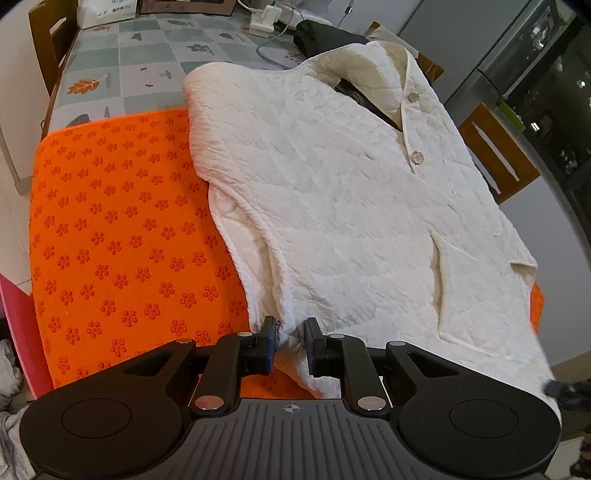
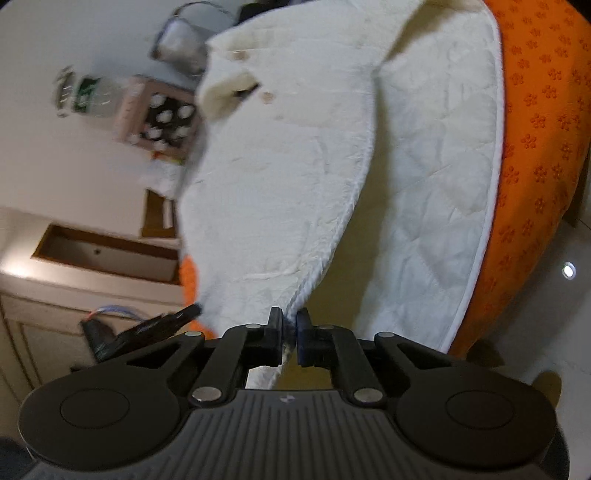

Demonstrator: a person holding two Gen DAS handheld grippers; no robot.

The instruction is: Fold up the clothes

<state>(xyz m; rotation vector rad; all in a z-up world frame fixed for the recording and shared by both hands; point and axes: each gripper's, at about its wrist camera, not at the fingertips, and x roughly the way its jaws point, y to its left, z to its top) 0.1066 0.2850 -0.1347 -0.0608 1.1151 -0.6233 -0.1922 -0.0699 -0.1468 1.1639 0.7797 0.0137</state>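
An orange mat (image 1: 122, 236) with a darker flower print covers the near part of a table whose tiled cloth (image 1: 147, 62) shows leaf motifs. At the far edge lie a white power strip (image 1: 264, 20) with a cable and a dark garment (image 1: 321, 37). Wooden chairs (image 1: 495, 147) stand at the right and far left.
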